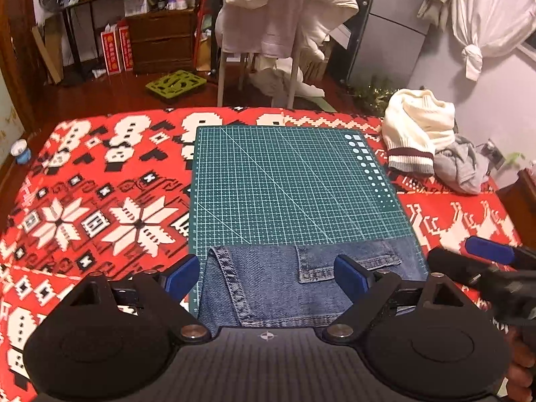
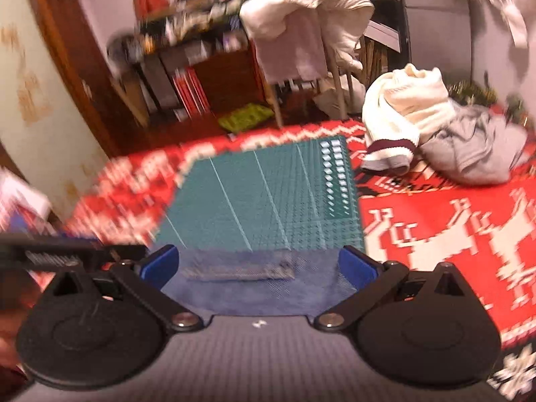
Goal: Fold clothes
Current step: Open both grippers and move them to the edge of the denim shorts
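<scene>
Nearest, the left gripper hangs level over the near edge of the folded blue jeans, its blue fingers spread wide with nothing between them. The right gripper sits just beside it, tilted, equally wide open and empty; its view is blurred. The jeans lie flat on the near end of the green cutting mat, back pocket up. The mat rests on a red patterned blanket. Farther right, a cream sweater is heaped against a grey garment. Beyond, a chair draped in white laundry.
</scene>
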The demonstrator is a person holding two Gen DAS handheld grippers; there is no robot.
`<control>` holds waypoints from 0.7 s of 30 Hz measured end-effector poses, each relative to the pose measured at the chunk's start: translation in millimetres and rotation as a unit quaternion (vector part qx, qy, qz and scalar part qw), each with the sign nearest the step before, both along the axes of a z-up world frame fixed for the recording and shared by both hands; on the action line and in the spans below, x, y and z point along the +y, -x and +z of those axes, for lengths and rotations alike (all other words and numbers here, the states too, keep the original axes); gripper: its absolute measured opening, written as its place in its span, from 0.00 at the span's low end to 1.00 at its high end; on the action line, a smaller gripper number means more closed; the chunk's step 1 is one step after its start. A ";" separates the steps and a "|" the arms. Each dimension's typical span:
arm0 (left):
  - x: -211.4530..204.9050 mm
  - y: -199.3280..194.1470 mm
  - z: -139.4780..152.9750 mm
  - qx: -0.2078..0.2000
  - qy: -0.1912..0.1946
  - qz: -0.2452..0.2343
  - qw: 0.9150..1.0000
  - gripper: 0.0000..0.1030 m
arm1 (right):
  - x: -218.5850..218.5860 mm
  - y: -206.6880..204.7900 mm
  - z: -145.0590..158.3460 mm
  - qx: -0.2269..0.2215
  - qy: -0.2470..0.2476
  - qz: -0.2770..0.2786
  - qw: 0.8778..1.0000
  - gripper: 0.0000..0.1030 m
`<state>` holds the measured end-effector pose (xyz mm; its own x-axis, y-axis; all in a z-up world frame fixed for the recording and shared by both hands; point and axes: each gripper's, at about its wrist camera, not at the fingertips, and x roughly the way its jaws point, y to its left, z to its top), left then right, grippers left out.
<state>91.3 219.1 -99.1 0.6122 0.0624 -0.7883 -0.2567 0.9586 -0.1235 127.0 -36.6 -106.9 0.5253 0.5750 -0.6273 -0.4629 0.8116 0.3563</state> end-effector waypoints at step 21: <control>-1.0 -10.0 -11.6 0.047 -0.014 -0.017 0.999 0.87 | 40.0 0.0 -17.7 -0.004 0.215 -0.059 0.975 1.00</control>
